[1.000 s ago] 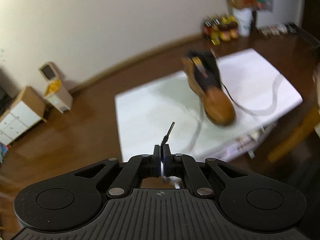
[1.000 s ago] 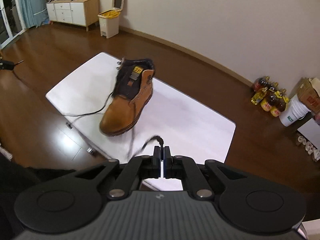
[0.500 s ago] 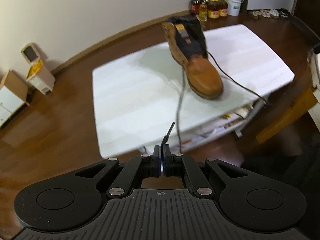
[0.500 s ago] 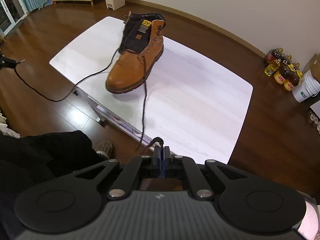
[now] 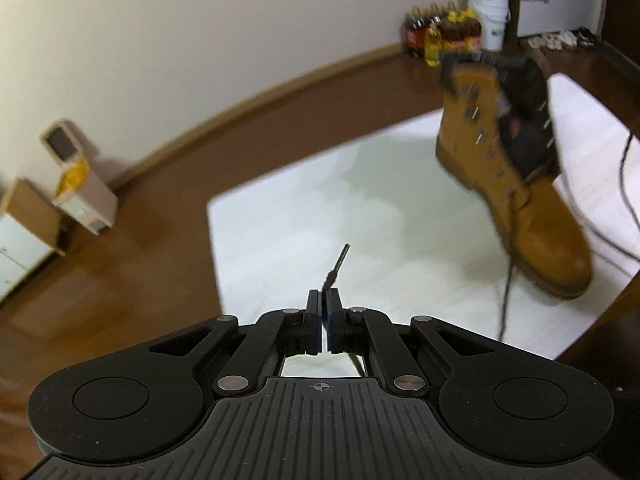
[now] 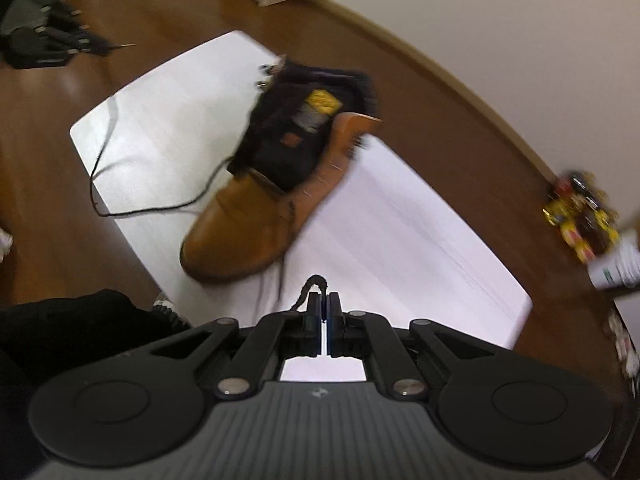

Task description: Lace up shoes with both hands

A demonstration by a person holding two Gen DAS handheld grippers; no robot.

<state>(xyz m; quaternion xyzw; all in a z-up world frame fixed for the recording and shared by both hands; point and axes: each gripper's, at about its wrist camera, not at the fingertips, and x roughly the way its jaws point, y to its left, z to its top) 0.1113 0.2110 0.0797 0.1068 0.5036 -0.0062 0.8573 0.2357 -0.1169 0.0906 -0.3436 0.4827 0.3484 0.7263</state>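
left gripper (image 5: 324,300) is pinched tight on one end of the lace (image 5: 339,262), stiff tip poking out past the pads so it can be aimed at an eyelet. right gripper (image 6: 324,302) is clamped on the other lace end (image 6: 310,286), a small loop bulging above the pads. the tan boot (image 6: 256,216) sits on the white table (image 6: 420,248), toe towards the near edge, tongue open, upper eyelets apparently empty. lace trails slack from the boot's lower eyelets towards each gripper, so threading looks next.

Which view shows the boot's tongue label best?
The right wrist view: it looks into the boot opening, so the yellow tongue label shows, though blurred. The left wrist view shows the boot from its eyelet side; the label is not visible.
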